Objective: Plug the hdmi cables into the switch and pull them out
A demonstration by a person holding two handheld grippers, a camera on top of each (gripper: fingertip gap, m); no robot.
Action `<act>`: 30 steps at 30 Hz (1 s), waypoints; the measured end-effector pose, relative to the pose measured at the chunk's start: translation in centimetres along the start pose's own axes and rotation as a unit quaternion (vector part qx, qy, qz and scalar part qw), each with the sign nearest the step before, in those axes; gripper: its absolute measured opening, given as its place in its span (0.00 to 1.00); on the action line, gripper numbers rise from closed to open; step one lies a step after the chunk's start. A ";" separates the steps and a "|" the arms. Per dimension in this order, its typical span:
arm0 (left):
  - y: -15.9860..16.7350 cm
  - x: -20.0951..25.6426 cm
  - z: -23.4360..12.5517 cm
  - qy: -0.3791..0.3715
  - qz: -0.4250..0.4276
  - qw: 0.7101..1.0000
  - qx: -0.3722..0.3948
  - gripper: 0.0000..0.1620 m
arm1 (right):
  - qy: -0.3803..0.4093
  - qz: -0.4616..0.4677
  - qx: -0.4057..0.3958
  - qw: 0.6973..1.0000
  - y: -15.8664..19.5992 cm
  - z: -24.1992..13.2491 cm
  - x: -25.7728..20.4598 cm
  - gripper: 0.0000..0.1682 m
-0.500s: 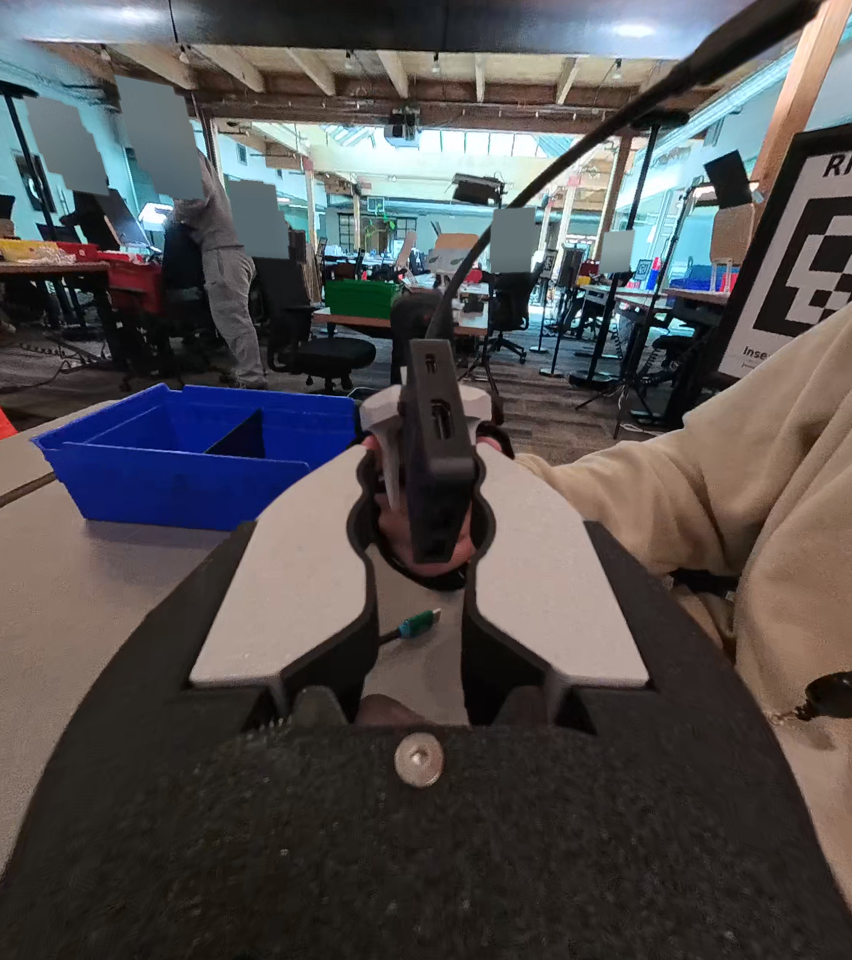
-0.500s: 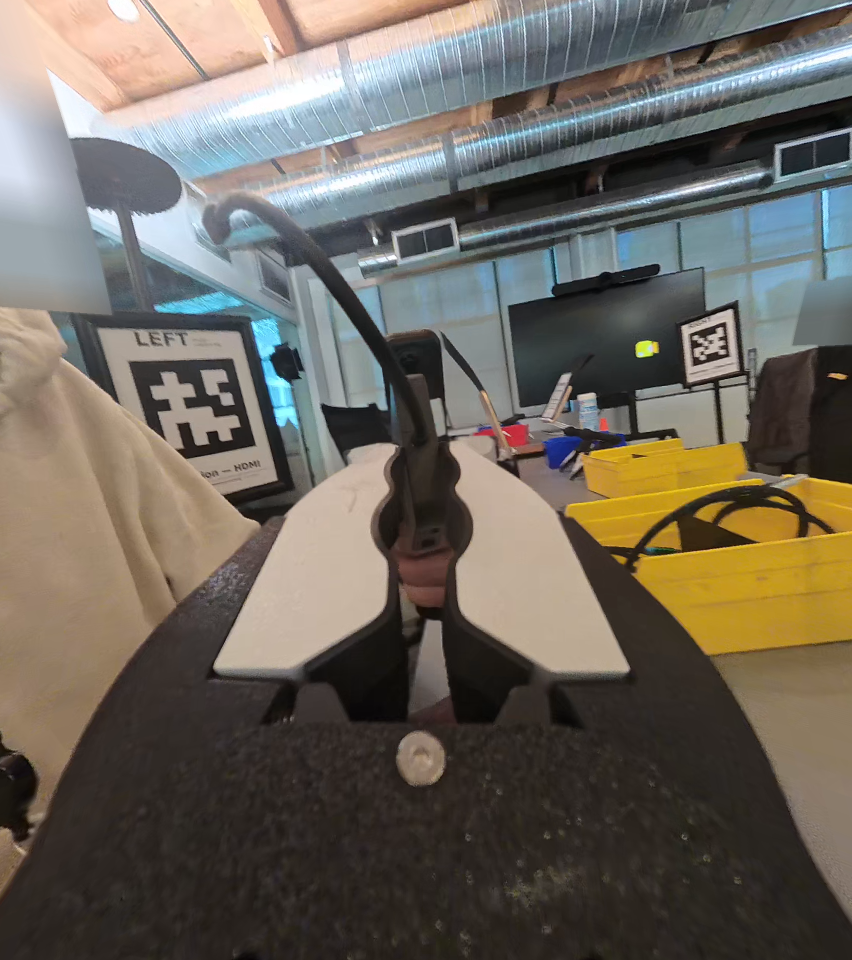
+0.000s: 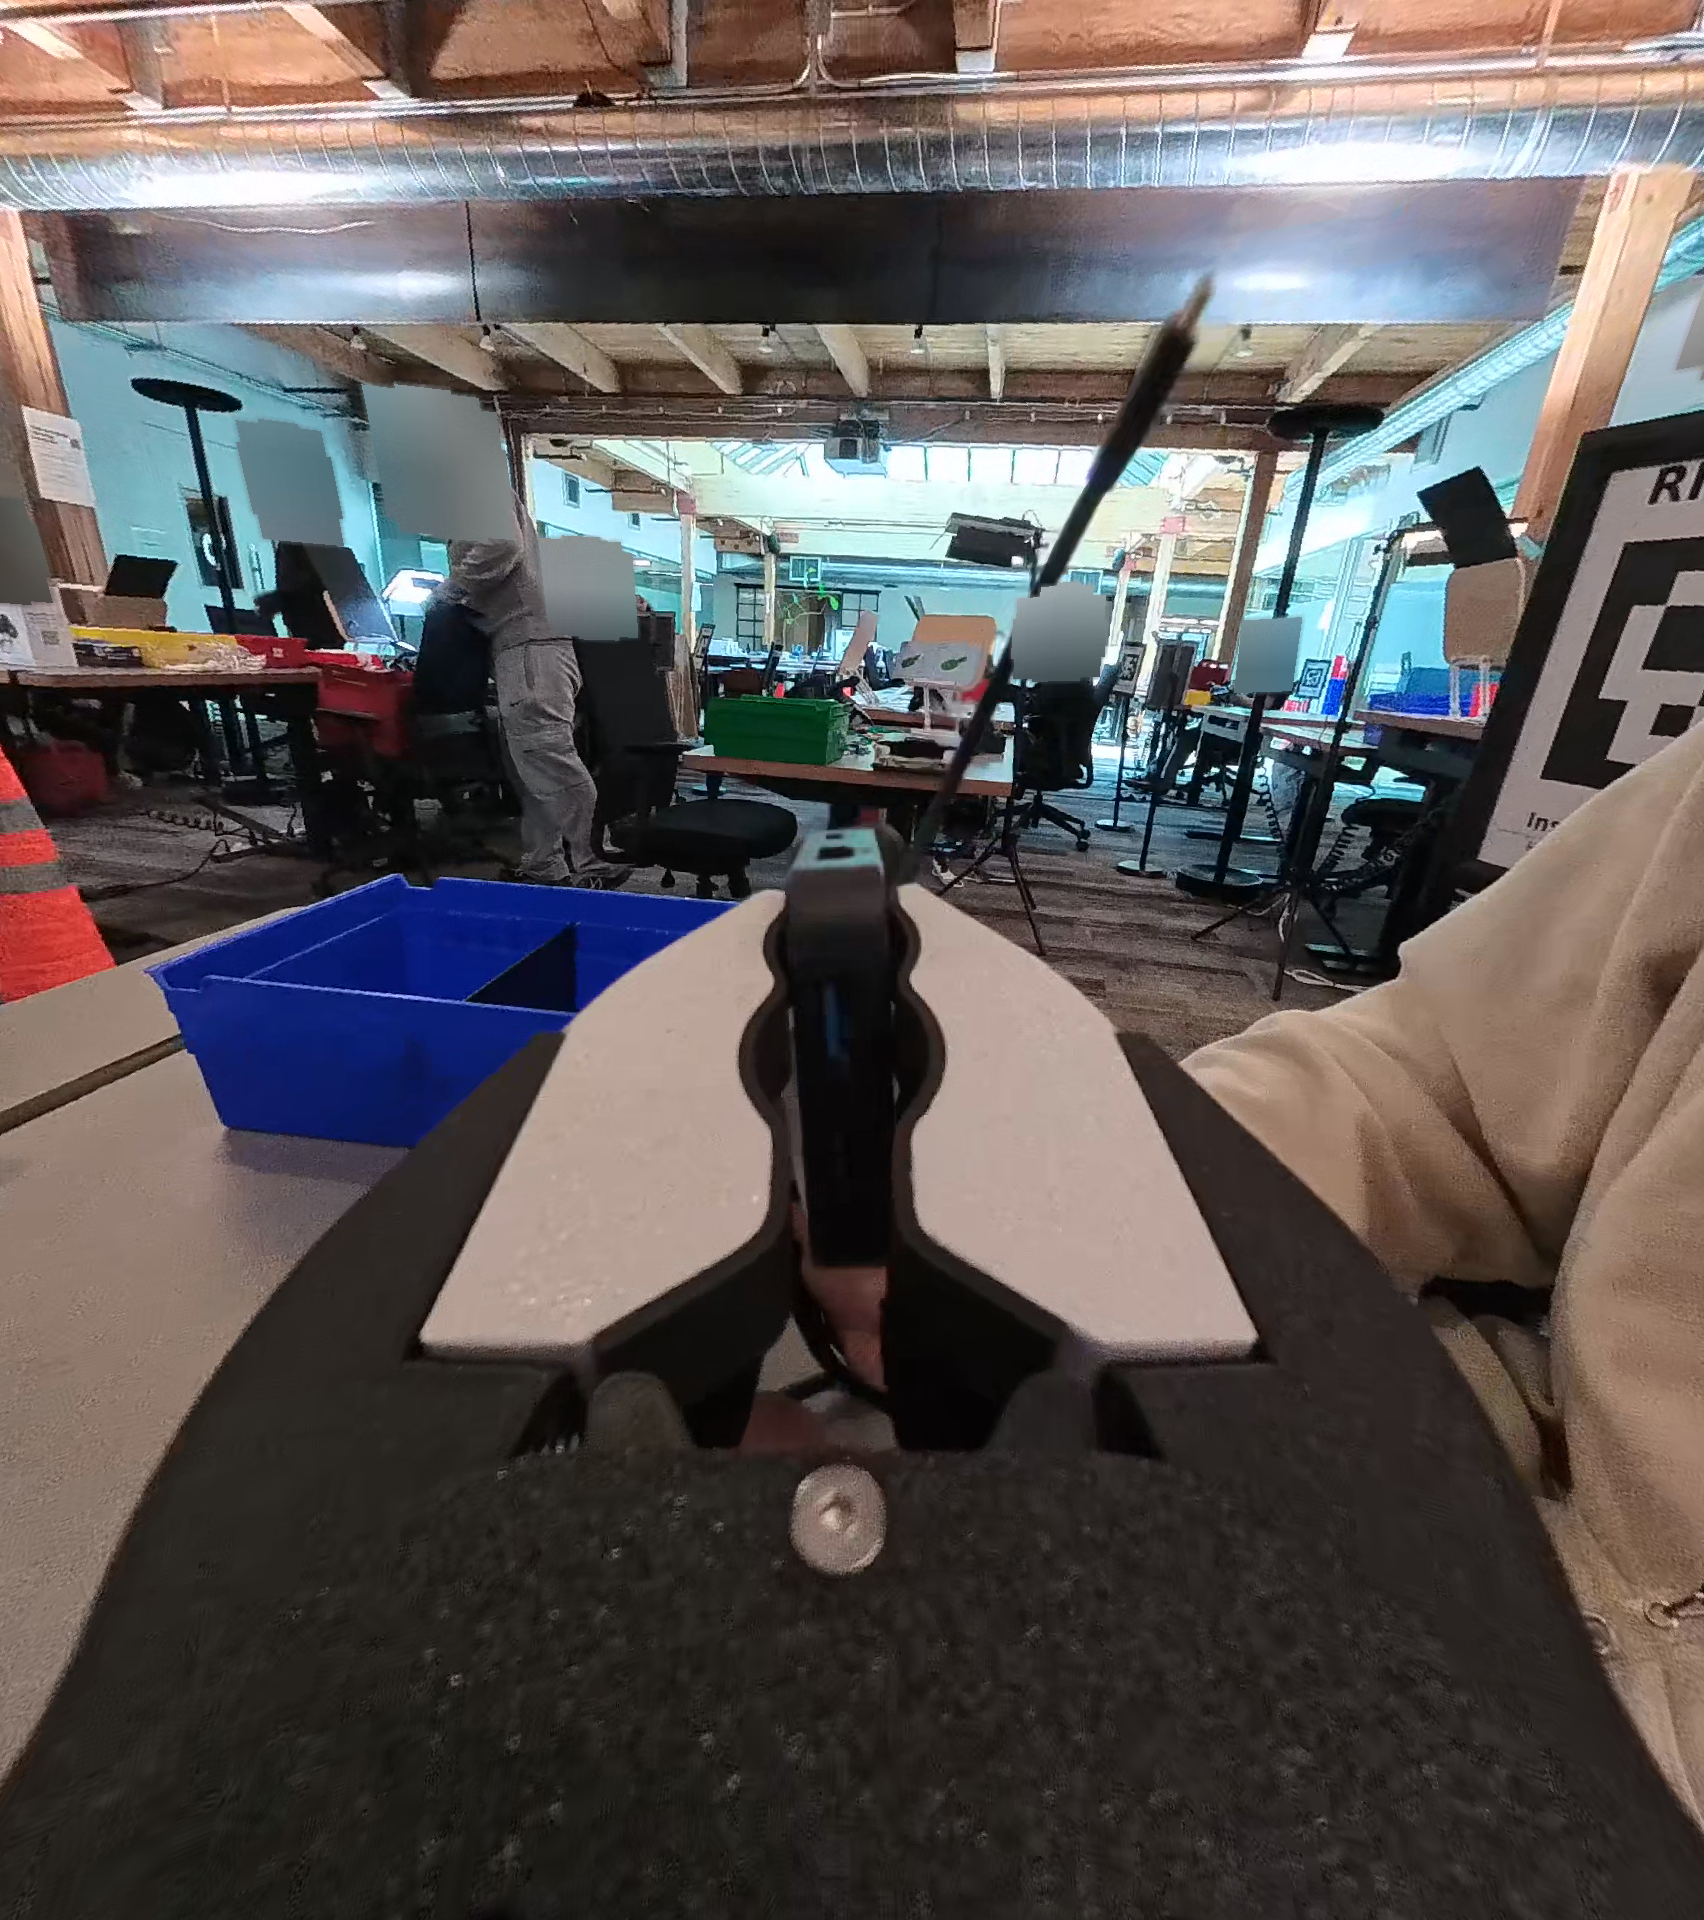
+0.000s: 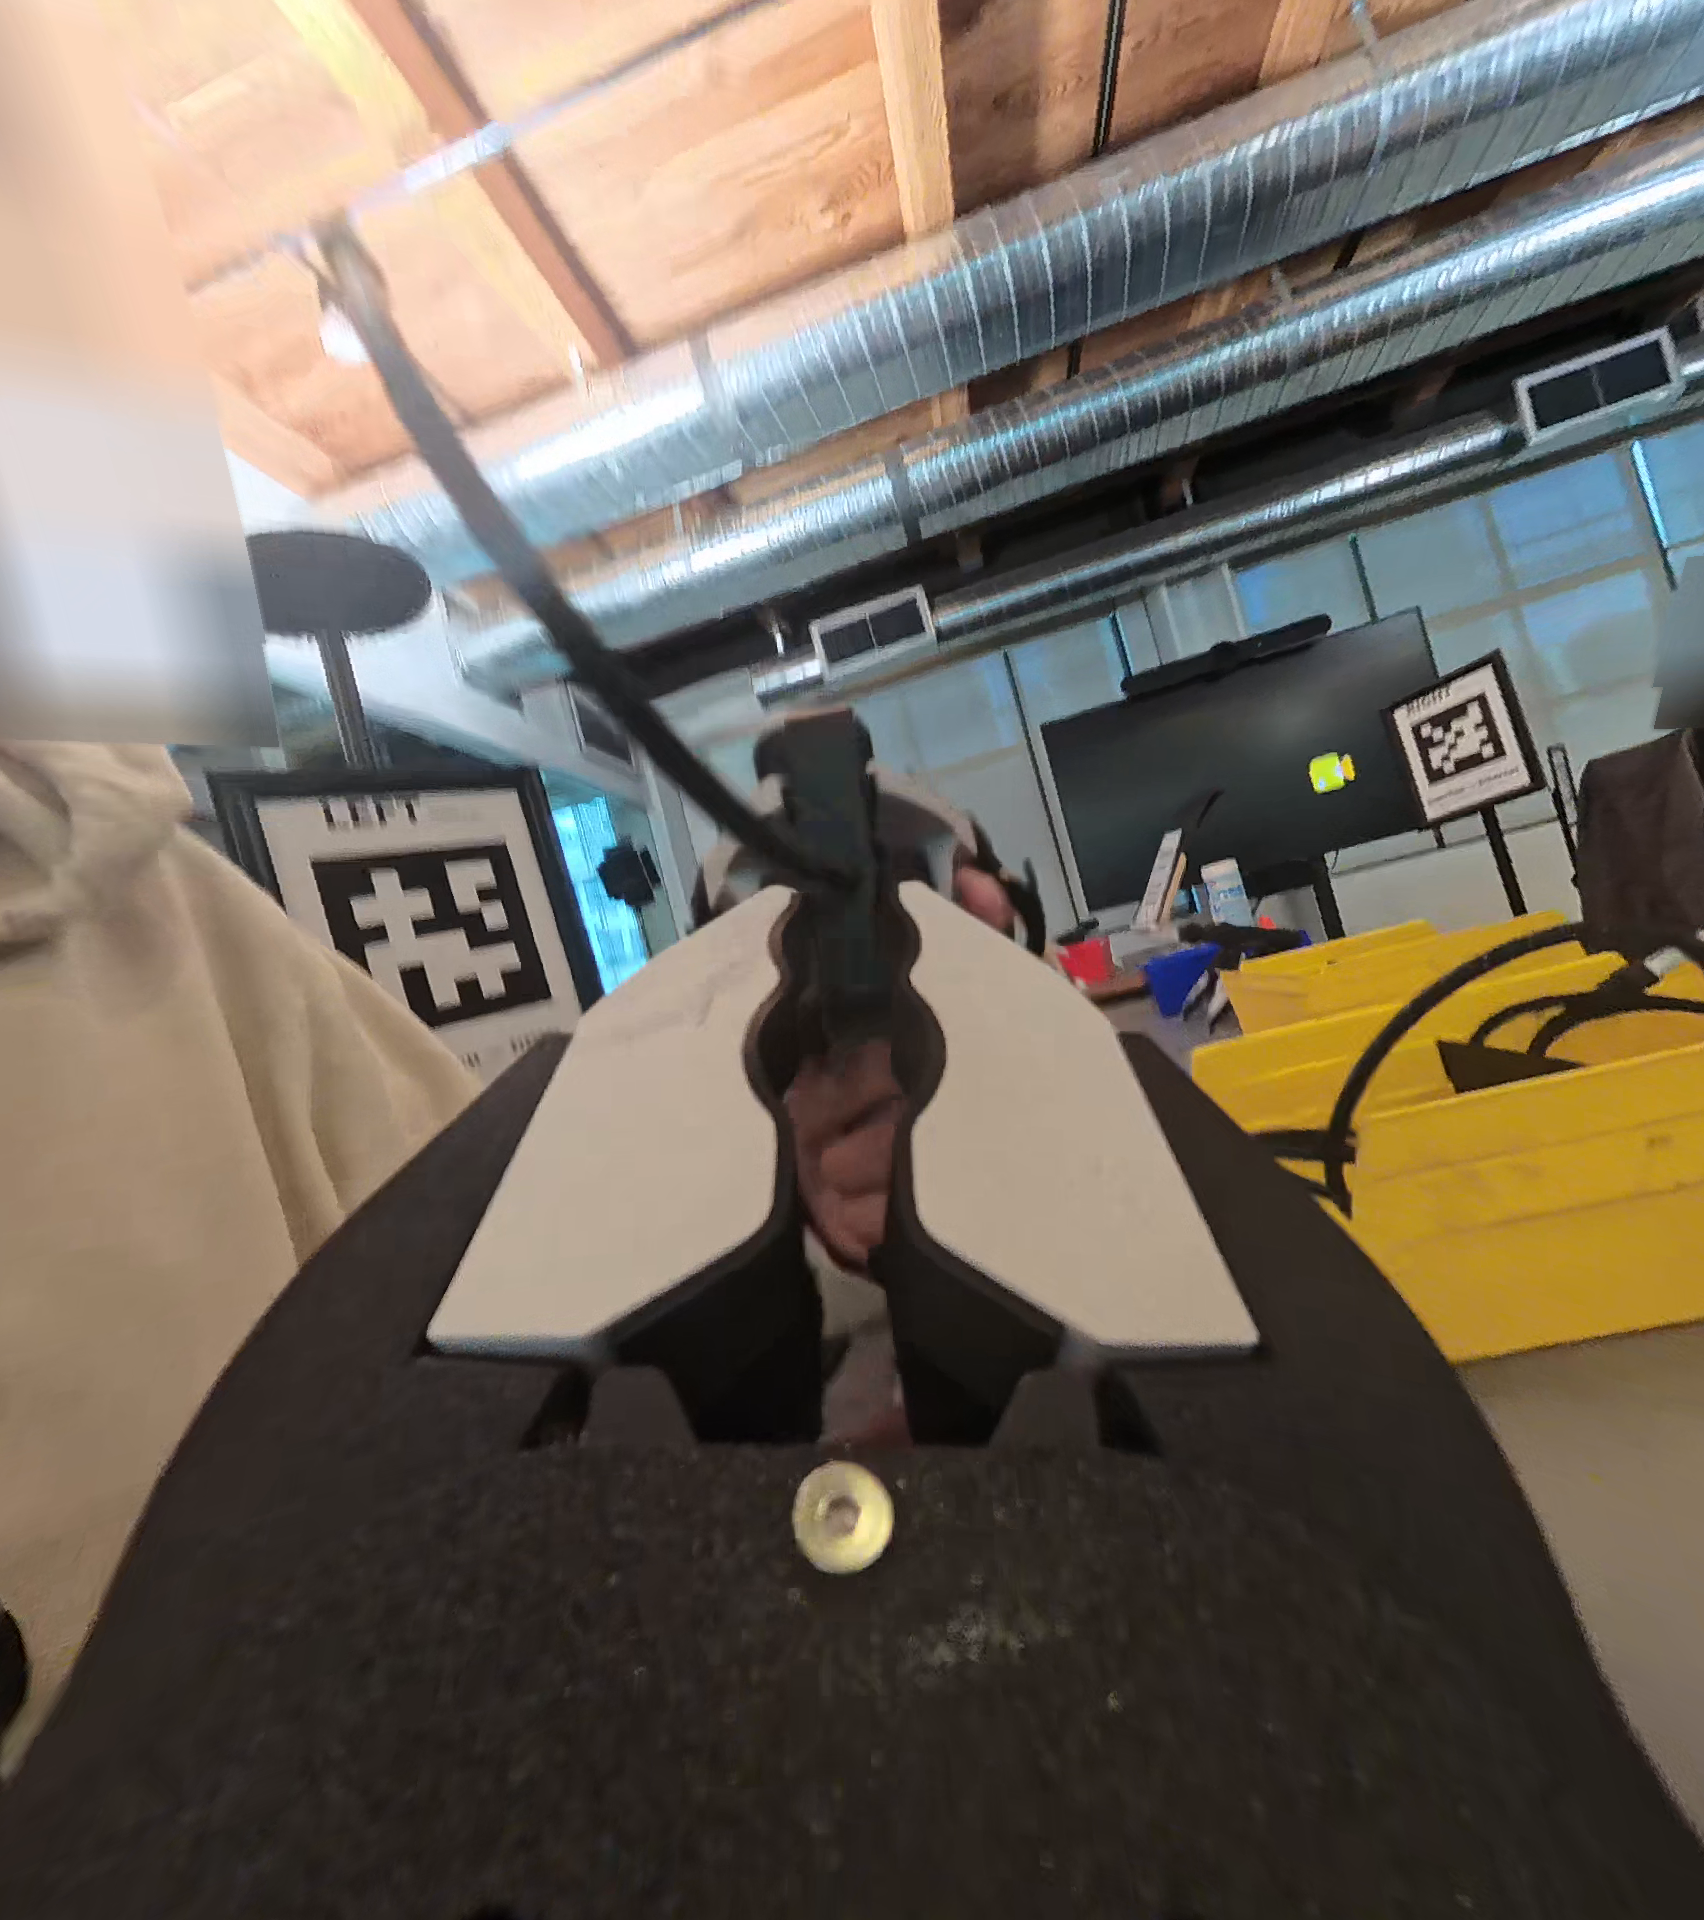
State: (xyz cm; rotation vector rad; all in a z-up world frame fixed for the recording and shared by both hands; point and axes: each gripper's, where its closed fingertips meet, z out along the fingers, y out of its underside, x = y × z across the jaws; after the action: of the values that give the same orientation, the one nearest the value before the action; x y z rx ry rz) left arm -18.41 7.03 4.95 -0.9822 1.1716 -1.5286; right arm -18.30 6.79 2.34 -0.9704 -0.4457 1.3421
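So the left gripper (image 3: 843,997) was clamped tight on the black HDMI switch (image 3: 840,1049), which stood on edge right between the two grey finger plates, sitting in the scalloped gap and poking a bit past the tips. You could see a port opening on its top end and a thin blue streak down the edge facing the camera. A black HDMI cable (image 3: 1066,582) ran from just beside the top of the switch up and to the right toward the ceiling, blurry at the far end. Whether its plug was seated in the switch or just free of it, I honestly couldn't tell from that angle.

The right gripper (image 4: 843,935) was pinched down on the cable's plug (image 4: 832,914), with the dark connector body squeezed between the plates near the tips. The cable (image 4: 474,499) left it going up and to the left. That whole view was pretty smeared, so details on the plug were mush. Behind the tips there was part of the other gripper and a hand (image 4: 978,899), close in.

Around it: a blue bin (image 3: 349,1029) on the grey table (image 3: 48,1299) to the left of the left gripper, and yellow bins (image 4: 1554,1174) with more black cables (image 4: 1378,1049) lying in them off to the right of the right gripper. A cream sleeve (image 3: 1513,1039) filled the side of the left view.
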 end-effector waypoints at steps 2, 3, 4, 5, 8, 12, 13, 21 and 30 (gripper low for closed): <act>0.2 0.2 0.0 -0.001 0.016 1.000 -0.015 0.09 | 0.005 -0.029 -0.047 0.998 1.8 0.5 -0.1 0.08; 0.3 0.1 0.0 -0.005 0.022 1.000 -0.020 0.09 | 0.009 -0.032 -0.042 0.999 1.7 0.5 0.0 0.07; 0.5 0.0 0.1 -0.006 0.021 0.999 -0.030 0.09 | 0.011 -0.035 -0.049 0.998 1.5 0.4 0.3 0.07; 0.8 -0.2 0.0 -0.006 0.024 0.999 -0.043 0.08 | 0.015 -0.050 -0.065 0.997 1.6 0.3 0.5 0.07; 2.2 -0.6 -0.6 -0.013 0.060 0.994 -0.085 0.08 | 0.034 -0.076 -0.100 0.992 1.3 -0.4 1.1 0.08; 4.2 -0.9 -0.9 -0.031 0.136 0.981 -0.136 0.09 | 0.065 -0.158 -0.191 0.967 2.0 -1.5 1.8 0.07; 4.5 -1.1 -1.0 -0.041 0.168 0.973 -0.152 0.09 | 0.072 -0.173 -0.201 0.962 1.9 -1.8 1.9 0.08; 8.1 -6.1 -3.3 -0.150 0.366 0.866 -0.306 0.09 | 0.202 -0.198 -0.306 0.909 1.2 -7.4 6.9 0.14; 11.2 -15.7 -2.1 -0.289 0.454 0.769 -0.346 0.09 | 0.418 -0.162 -0.388 0.806 -0.9 -14.8 7.5 0.20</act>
State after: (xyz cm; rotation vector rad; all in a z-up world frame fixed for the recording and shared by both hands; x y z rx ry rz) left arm -14.43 21.63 -7.17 -0.9889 1.4334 0.0352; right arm -4.75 9.03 -7.06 -1.9344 -0.4375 0.2746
